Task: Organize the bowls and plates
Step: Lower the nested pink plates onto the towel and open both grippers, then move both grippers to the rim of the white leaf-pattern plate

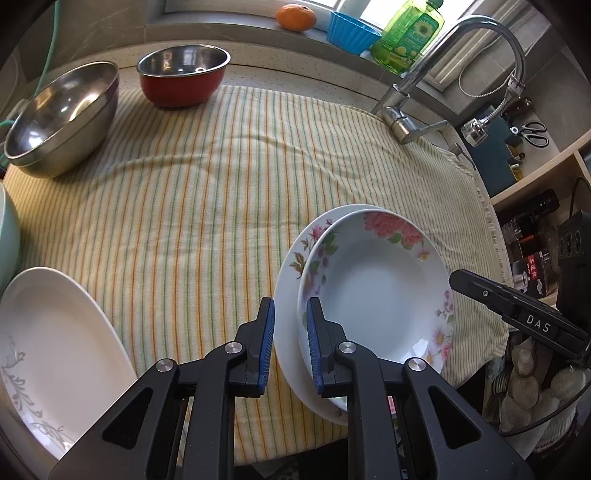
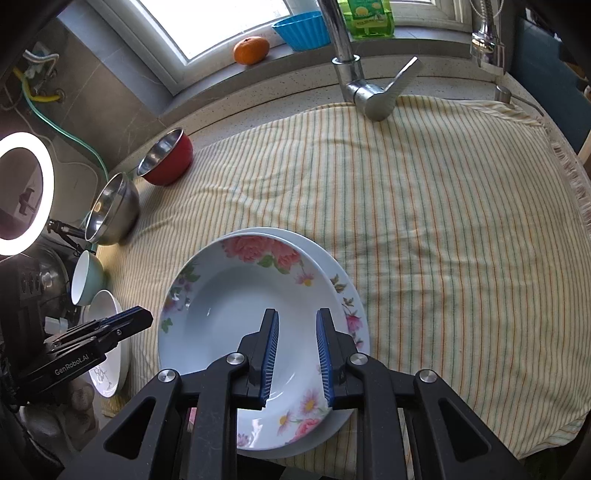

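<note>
Two flower-patterned plates are stacked on the striped cloth (image 1: 184,203). The deep upper plate (image 1: 380,288) (image 2: 236,306) rests in the wider lower plate (image 1: 291,258) (image 2: 343,291). My right gripper (image 2: 297,315) hovers over the upper plate's near side, jaws slightly apart, pads touching nothing. In the left wrist view, the right gripper (image 1: 456,278) shows above the stack's right rim. My left gripper (image 1: 290,306) (image 2: 142,317) hangs left of the stack with a narrow, empty gap. A white plate with a grey vine pattern (image 1: 55,332) (image 2: 107,314) lies at the left.
A steel bowl (image 1: 62,118) (image 2: 110,210) and a red bowl (image 1: 183,77) (image 2: 166,160) stand at the back left. A pale green bowl (image 2: 86,277) sits by the white plate. The faucet (image 2: 369,92) rises behind the cloth. An orange (image 2: 251,50) and a blue cup (image 2: 303,29) sit on the sill.
</note>
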